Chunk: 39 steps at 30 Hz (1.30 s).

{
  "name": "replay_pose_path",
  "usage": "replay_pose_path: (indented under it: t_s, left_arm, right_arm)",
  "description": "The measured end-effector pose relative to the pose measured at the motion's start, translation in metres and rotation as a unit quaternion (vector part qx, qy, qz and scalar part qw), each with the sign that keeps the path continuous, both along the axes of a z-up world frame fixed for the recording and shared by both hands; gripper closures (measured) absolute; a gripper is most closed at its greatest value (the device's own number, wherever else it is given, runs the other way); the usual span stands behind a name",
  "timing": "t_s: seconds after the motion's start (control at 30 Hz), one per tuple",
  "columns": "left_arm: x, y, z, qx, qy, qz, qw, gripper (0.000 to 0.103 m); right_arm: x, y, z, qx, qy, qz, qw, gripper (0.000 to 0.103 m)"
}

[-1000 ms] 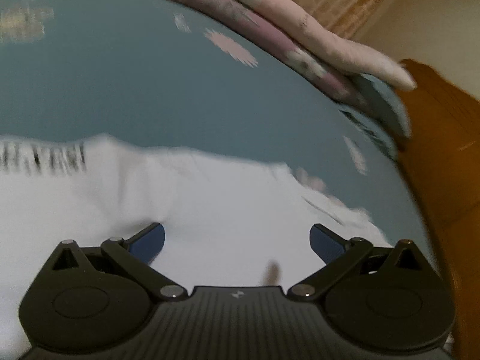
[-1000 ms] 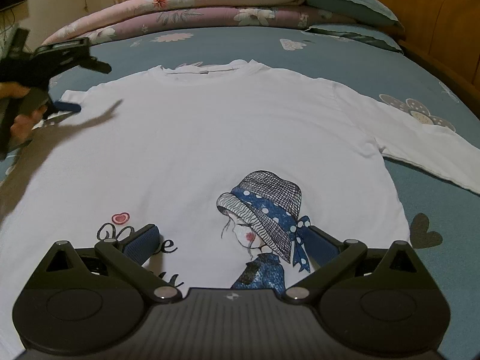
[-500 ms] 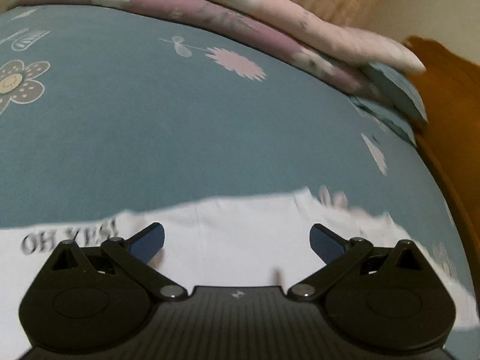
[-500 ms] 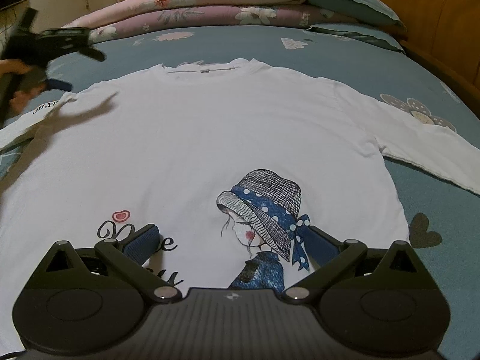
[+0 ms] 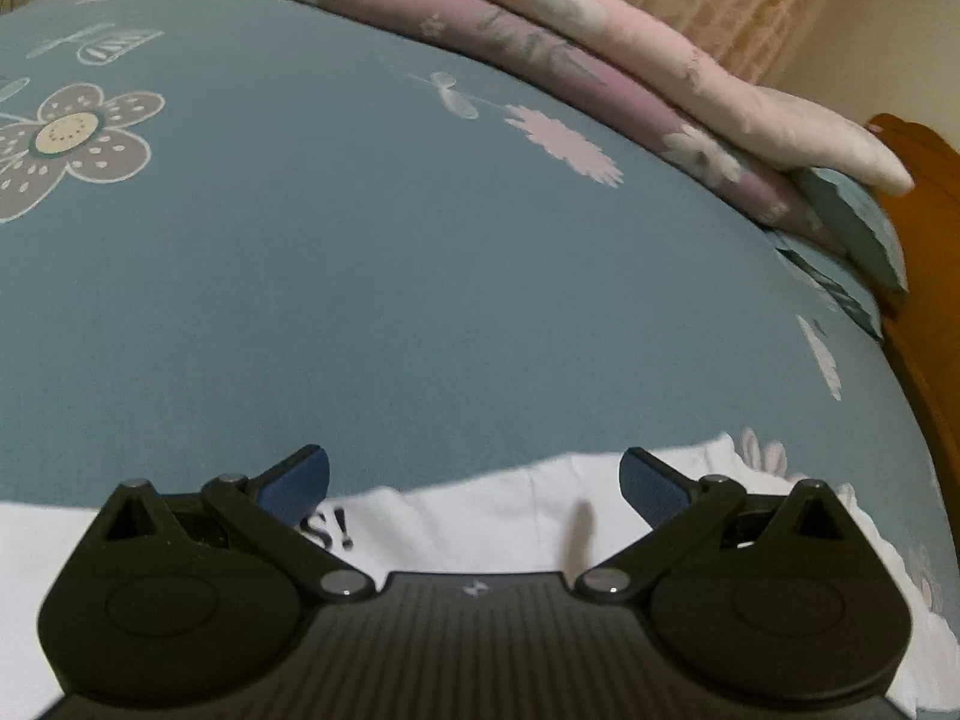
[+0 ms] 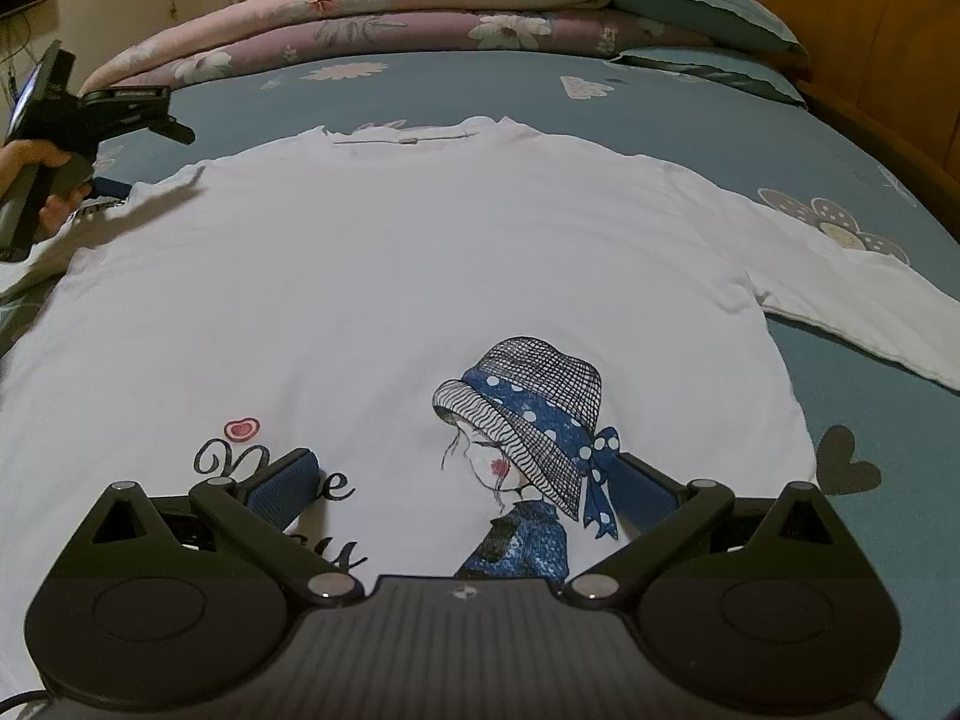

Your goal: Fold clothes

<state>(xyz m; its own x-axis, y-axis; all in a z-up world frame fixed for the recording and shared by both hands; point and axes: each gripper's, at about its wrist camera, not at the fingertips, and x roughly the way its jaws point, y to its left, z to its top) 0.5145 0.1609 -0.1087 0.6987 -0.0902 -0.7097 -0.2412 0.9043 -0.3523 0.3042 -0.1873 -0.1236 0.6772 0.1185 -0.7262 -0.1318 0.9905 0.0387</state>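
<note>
- Shirt (image 6: pixel 420 276) lies flat and face up on the blue bedsheet (image 6: pixel 690 120), collar toward the stacked quilts (image 6: pixel 420 6), hem toward you; its long axis runs away from you, and the two sleeves reach out to either side.
- Your left gripper (image 5: pixel 474 480) hovers at the left sleeve (image 5: pixel 480 516), jaws spread wide with nothing between them; the sleeve's edge and its printed lettering sit just under the blue fingers (image 5: pixel 297 480).
- From the right wrist view you see that same tool held in your hand (image 6: pixel 36 162) at the shirt's left shoulder, so this arm is plainly the nearer one to that sleeve.
- Your right gripper (image 6: pixel 462 480) hangs over the lower front, above the printed girl in a hat (image 6: pixel 528 420), jaws also wide and empty.
- The right sleeve (image 6: pixel 870 300) stretches well off to the right, apart from either tool.
- My judgement: the left sleeve needs folding inward across the chest, so you would pinch its edge and carry it rightward, crosswise to the shirt's long axis.
</note>
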Motion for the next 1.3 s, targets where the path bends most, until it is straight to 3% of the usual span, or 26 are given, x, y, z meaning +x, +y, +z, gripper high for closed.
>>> replay_pose_path:
  t_s: [0.1, 0.27, 0.4, 0.47, 0.57, 0.7, 0.8, 0.93, 1.1, 1.17, 1.3]
  left_arm:
    - [-0.001, -0.007, 0.008, 0.019, -0.001, 0.001, 0.9998, 0.001]
    - [-0.022, -0.041, 0.024, 0.002, -0.014, -0.086, 0.9962, 0.001]
    - [-0.013, -0.072, 0.014, 0.022, 0.026, -0.125, 0.9915, 0.001]
    - [-0.003, -0.079, 0.003, 0.029, 0.043, -0.117, 0.9918, 0.001]
    - [0.012, -0.079, -0.003, 0.013, 0.027, -0.1, 0.9945, 0.001]
    - [0.033, -0.07, -0.005, 0.022, 0.005, -0.074, 0.997, 0.001]
    - [0.039, -0.064, -0.002, 0.047, 0.015, -0.049, 0.9976, 0.001]
    - [0.015, -0.071, 0.013, 0.002, -0.017, -0.08, 0.9966, 0.001]
    - [0.012, -0.113, 0.009, -0.025, 0.011, -0.184, 0.9826, 0.001]
    - [0.019, -0.124, 0.0, 0.005, 0.026, -0.182, 0.9829, 0.001]
    - [0.034, -0.12, -0.004, 0.026, 0.01, -0.135, 0.9904, 0.001]
  right_arm:
    - [-0.001, 0.0, 0.0, -0.001, 0.0, 0.001, 1.0, 0.0]
    - [-0.001, 0.0, 0.001, -0.001, 0.001, 0.0, 1.0, 0.0]
    - [-0.001, 0.0, 0.001, -0.002, 0.001, 0.0, 1.0, 0.0]
    - [0.0, 0.0, 0.001, -0.002, 0.001, 0.0, 1.0, 0.0]
    - [0.0, 0.0, 0.001, -0.002, 0.001, 0.0, 1.0, 0.0]
    - [0.0, 0.0, 0.001, -0.002, 0.0, 0.0, 1.0, 0.0]
    - [0.0, 0.0, 0.0, -0.002, 0.0, 0.0, 1.0, 0.0]
    - [-0.001, 0.001, 0.001, -0.003, 0.0, 0.0, 1.0, 0.0]
    - [-0.001, 0.002, 0.001, -0.005, -0.001, -0.002, 1.0, 0.0]
    - [-0.001, 0.002, 0.001, -0.006, -0.001, -0.002, 1.0, 0.0]
    - [-0.001, 0.001, 0.001, -0.004, -0.001, -0.001, 1.0, 0.0]
